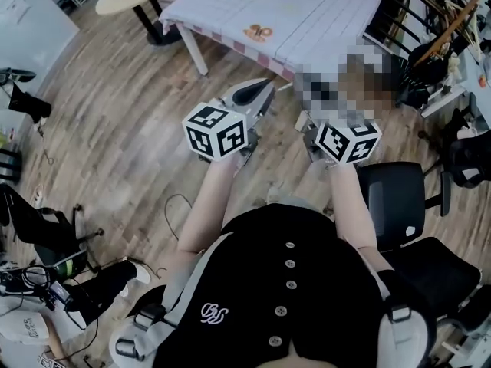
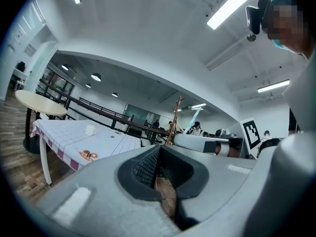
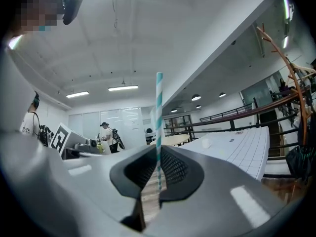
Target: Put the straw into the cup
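Right claw (image 3: pixel 158 174) is pinching the striped straw (image 3: pixel 159 117) near its lower end, with the straw standing upright. Left claw (image 2: pixel 160 177) is sitting closed, gripping nothing. The small white thing I'm reading as the cup (image 2: pixel 90 130) is sitting on the worktop (image 1: pixel 322 14), well apart from both claws. I'm suggesting: keeping the straw vertical, lining its bottom end over the cup mouth, lowering before easing the grip, and bracing the cup with the left claw since it's probably tipping easily.
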Tool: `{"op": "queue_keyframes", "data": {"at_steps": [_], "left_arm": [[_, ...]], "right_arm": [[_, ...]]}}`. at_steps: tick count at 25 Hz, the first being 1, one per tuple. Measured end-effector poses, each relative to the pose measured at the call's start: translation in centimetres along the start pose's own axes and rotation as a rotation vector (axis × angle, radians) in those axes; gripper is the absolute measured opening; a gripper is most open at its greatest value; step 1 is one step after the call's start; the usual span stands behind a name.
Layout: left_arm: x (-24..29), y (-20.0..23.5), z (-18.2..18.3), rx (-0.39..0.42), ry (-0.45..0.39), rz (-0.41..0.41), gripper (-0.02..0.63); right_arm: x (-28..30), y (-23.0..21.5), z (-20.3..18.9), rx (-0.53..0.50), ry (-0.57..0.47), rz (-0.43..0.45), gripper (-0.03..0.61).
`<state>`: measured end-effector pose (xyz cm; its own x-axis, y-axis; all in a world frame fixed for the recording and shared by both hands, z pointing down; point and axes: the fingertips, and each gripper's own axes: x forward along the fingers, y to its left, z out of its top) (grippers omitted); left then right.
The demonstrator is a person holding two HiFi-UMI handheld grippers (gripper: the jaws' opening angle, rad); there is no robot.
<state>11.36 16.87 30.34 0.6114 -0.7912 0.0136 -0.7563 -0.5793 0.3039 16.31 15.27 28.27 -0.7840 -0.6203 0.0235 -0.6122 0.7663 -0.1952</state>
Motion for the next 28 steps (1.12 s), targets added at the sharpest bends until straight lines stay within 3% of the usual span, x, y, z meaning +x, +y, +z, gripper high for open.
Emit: {"op": "queue_keyframes", "data": {"at_steps": [9,16,28], "left_arm": [[6.7,3.1,0.3,-0.029,-0.008,0.007,-0.002],[7.2,5.2,-1.7,-0.069,0.022,0.030,-0.002],[11.2,10.7,-1.3,-0.093,0.047,0.021,-0.002]], "right_arm": [[4.1,-7.0,0.5,0.021,0.021,0.030,0.025],[5.9,-8.0,-2.0,0.044,0.074,0.040,0.025],[11.3,-12.2,-2.8,0.073,0.097,0.029,0.025]]}}
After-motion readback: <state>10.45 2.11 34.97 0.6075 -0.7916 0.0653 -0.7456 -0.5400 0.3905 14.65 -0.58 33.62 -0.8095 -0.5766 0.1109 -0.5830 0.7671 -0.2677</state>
